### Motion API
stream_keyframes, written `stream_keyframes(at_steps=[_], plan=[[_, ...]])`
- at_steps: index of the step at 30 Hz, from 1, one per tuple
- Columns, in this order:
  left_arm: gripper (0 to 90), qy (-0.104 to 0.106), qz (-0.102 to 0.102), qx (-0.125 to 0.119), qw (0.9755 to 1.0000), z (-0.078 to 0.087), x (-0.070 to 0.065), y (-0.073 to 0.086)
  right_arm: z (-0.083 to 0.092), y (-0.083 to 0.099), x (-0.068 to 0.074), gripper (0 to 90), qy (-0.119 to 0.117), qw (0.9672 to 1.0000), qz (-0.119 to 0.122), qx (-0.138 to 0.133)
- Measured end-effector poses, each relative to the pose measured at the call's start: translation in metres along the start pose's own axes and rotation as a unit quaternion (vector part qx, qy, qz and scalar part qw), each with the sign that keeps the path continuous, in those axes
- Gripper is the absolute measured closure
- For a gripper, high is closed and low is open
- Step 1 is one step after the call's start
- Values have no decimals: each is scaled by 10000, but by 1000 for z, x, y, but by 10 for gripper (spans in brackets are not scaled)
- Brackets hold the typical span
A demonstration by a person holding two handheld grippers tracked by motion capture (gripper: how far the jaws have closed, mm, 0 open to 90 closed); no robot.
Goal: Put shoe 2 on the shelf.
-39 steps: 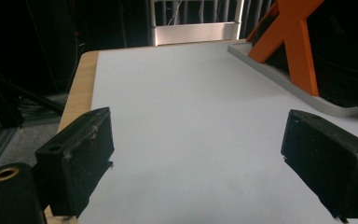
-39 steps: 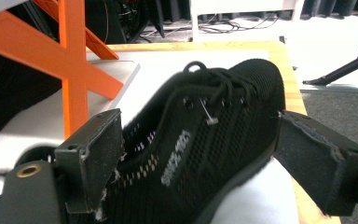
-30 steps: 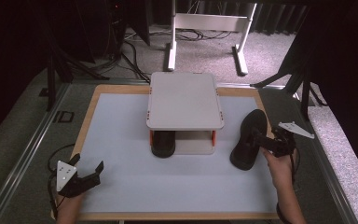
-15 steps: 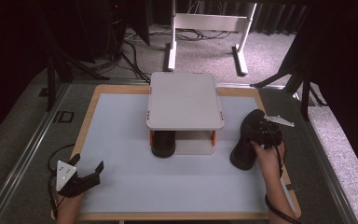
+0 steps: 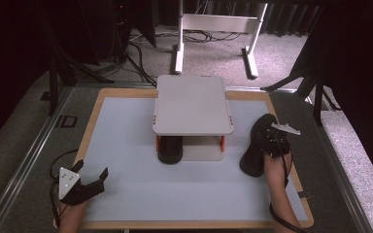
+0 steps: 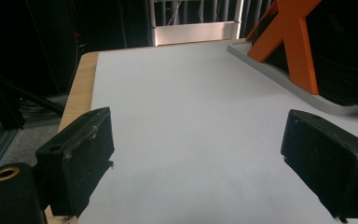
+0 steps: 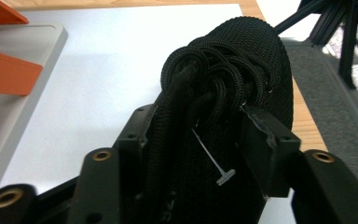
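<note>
White mat on wood-edged table; black shoe near right edge. My right claw just closing, pads pinching shoe's laced top. Left claw wide open, empty, near front-left corner.

On the white table, the right gripper, its jaws just closing, sits over a black shoe beside the grey rack, while the left gripper hovers open.

A grey shelf on orange legs stands ahead of the open jaws, a second black shoe tucked under it on the white tabletop.
</note>
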State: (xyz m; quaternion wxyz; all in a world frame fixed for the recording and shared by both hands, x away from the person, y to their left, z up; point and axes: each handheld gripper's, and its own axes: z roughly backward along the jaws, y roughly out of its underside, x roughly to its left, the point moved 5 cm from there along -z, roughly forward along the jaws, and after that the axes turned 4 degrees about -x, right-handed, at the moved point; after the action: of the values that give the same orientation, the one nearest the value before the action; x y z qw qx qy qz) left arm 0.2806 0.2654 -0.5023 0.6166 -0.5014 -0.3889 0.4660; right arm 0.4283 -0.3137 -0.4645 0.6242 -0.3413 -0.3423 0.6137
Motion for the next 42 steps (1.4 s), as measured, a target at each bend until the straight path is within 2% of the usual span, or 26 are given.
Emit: stream_keyframes(at_steps=[3, 4, 7, 10, 12, 14, 16, 18, 20, 23, 27, 29, 31, 35, 39, 42], plan=[[96, 0, 4, 0, 10000, 0, 0, 0, 1, -1, 2, 575, 22, 10000, 59, 41], [96, -2, 2, 3, 10000, 0, 0, 0, 2, -2, 3, 635, -79, 10000, -17, 56], [97, 3, -14, 26, 10000, 0, 0, 0, 4, -6, 6, 762, 50, 10000, -13, 48], [97, 2, 10, 5, 10000, 0, 0, 0, 3, -9, 6, 779, -113, 9999, 5, 95], [97, 0, 8, 16, 10000, 0, 0, 0, 3, -10, 6, 781, -207, 9997, 111, 82], [97, 5, -2, 31, 10000, 0, 0, 0, 4, -12, 6, 782, -327, 9991, 267, 77], [97, 8, -10, 32, 10000, 0, 0, 0, 6, -14, 8, 781, -478, 9974, 528, 67], [98, 7, -12, 32, 10000, 0, 0, 0, 8, -17, 10, 782, -710, 9941, 820, -4], [97, 3, 0, 20, 10000, 0, 0, 0, 11, -20, 11, 782, -1019, 9894, 1033, -55], [98, 4, -5, 22, 10000, 0, 0, 0, 17, -23, 14, 781, -1584, 9792, 1262, -79], [98, 15, -14, 22, 10000, 0, 0, 0, 21, -27, 17, 781, -1912, 9690, 1562, -65], [98, 14, -4, 8, 10000, 0, 0, 0, 22, -28, 17, 780, -2057, 9650, 1623, -72], [98, 38, -2, 10, 10000, 0, 0, 0, 22, -28, 17, 780, -2244, 9584, 1760, -73], [98, 67, -10, -3, 10000, 0, 0, 0, 18, -23, 18, 780, -2483, 9509, 1849, -36], [98, 62, -31, 3, 10000, 0, 0, 0, 14, -19, 19, 780, -2576, 9480, 1870, 22], [98, 61, -45, 8, 10000, 0, 0, 0, 5, -10, 21, 780, -2509, 9474, 1977, 199]])
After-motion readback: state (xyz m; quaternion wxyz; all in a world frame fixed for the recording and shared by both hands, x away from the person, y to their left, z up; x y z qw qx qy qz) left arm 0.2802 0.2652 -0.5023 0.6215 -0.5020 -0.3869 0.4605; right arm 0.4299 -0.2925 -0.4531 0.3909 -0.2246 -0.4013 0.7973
